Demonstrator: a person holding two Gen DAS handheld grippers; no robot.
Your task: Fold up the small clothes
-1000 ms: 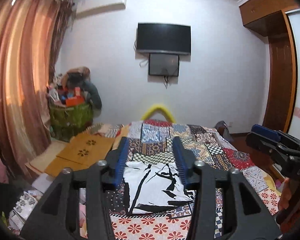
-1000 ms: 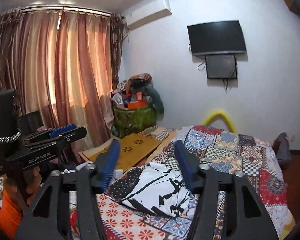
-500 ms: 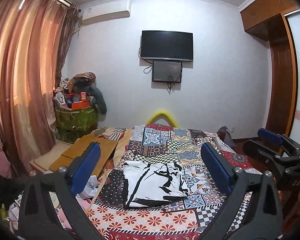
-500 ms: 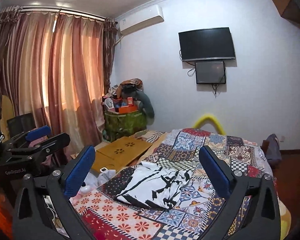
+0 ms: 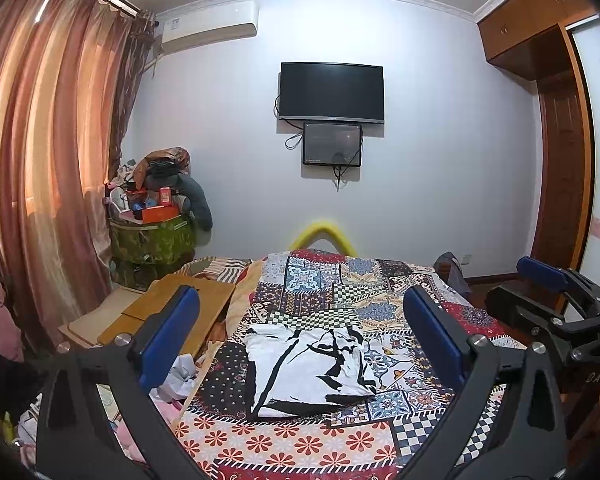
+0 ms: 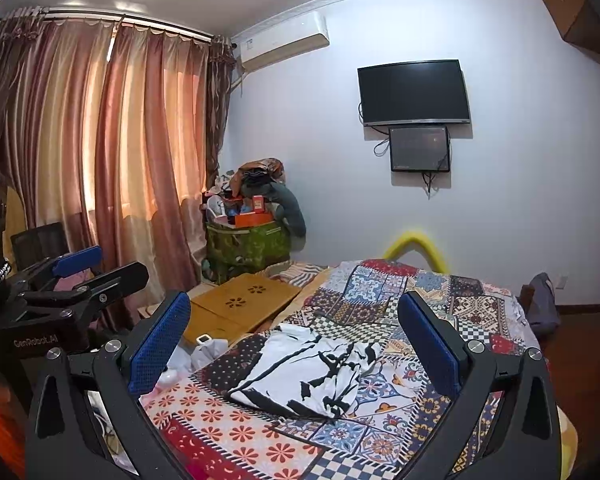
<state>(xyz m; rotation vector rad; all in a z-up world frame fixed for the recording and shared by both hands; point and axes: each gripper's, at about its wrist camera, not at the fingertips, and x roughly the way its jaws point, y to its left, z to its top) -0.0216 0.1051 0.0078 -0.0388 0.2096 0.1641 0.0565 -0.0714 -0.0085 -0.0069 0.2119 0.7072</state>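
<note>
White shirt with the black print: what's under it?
The white shirt lies folded on the patchwork bedspread, which shows on all sides of it. Whatever is directly beneath it is covered. Both claws, left and right, hang open above it, touching nothing.

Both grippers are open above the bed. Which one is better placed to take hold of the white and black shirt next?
Left, though only slightly. The left gripper faces the shirt squarely, with it centred between the open jaws. The right gripper sees the shirt at an angle and is no nearer. Neither touches it.
</note>
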